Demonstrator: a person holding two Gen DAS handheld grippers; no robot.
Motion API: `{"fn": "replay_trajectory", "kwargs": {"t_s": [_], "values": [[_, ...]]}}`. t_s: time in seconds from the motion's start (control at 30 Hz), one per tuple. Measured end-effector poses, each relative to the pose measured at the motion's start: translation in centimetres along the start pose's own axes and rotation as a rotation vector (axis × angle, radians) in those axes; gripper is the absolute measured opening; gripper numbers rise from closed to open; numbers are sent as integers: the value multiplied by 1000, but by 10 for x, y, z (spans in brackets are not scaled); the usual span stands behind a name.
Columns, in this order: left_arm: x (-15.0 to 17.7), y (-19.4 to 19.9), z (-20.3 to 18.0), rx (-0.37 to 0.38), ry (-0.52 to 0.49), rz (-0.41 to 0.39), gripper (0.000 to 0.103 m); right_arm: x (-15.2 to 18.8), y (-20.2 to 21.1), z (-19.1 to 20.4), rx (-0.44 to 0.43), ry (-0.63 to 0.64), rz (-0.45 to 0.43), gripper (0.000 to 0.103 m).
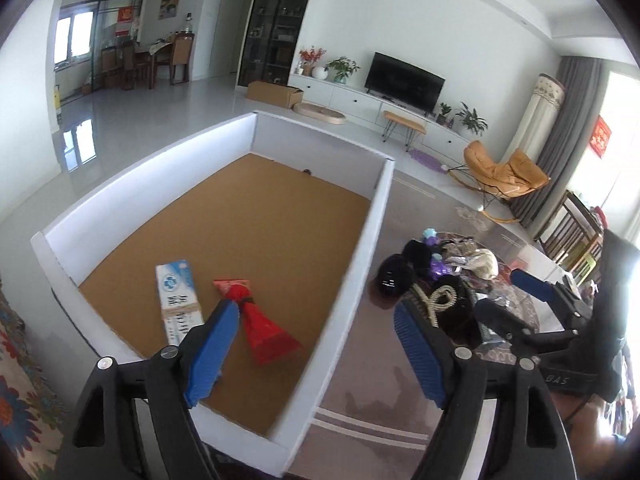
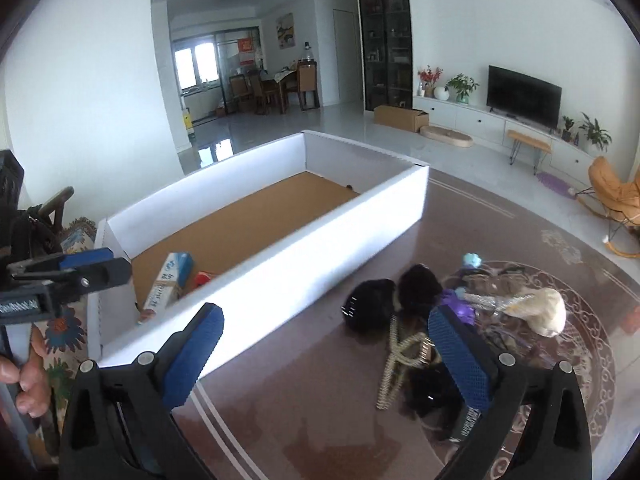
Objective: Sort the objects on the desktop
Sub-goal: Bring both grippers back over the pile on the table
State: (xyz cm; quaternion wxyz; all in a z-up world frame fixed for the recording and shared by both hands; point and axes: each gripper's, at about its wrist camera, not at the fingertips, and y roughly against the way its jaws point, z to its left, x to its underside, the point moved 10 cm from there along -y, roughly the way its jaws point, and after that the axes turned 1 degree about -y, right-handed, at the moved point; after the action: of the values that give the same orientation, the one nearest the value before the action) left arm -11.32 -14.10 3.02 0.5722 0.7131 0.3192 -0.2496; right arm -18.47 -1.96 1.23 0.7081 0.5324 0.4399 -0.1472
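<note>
A white-walled box [image 1: 352,240] with a cork floor holds a blue-and-white carton [image 1: 176,300] and a red tied pouch [image 1: 266,326]. My left gripper [image 1: 316,344] hangs open over the box's near right wall, the pouch lying just beside its left pad [image 1: 212,348], untouched. On the brown table to the right is a pile: black pouches [image 2: 372,308], a gold chain [image 2: 400,356], a purple item [image 2: 460,304] and a cream soft toy [image 2: 548,312]. My right gripper [image 2: 326,354] is open in front of the pile, its right pad [image 2: 460,356] over the chain, holding nothing.
The box [image 2: 304,256] fills the table's left side. A floral cloth [image 2: 64,328] and a person's fingers [image 2: 28,384] show at the far left, under the left gripper [image 2: 96,266]. The right gripper [image 1: 516,300] stands over the pile. Bare brown tabletop [image 2: 304,408] lies near me.
</note>
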Motion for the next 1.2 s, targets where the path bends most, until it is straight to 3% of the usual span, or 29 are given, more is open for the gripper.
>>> {"fn": "replay_trajectory", "kwargs": {"t_s": [0.07,0.2,0.4,0.63,0.77,0.97,1.2], "values": [[14,2,-40,63,-51,-5,99,33,18,-42,106,8,4,102],[55,-33,-100,105,-141,79,100,107,42,-116,278,-30,66,102],[110,-104,-117,50,-137,243,100,172,45,-167,313,-151,183,102],[121,-126,-109,9,-115,251,100,178,34,-150,302,-120,223,102],[124,-127,-110,-30,-172,233,100,181,30,-147,316,-100,245,103],[128,-133,-114,-102,-250,233,103,186,27,-152,268,-165,260,103],[126,-135,-115,-96,-251,223,103,188,27,-157,267,-211,264,103]]}}
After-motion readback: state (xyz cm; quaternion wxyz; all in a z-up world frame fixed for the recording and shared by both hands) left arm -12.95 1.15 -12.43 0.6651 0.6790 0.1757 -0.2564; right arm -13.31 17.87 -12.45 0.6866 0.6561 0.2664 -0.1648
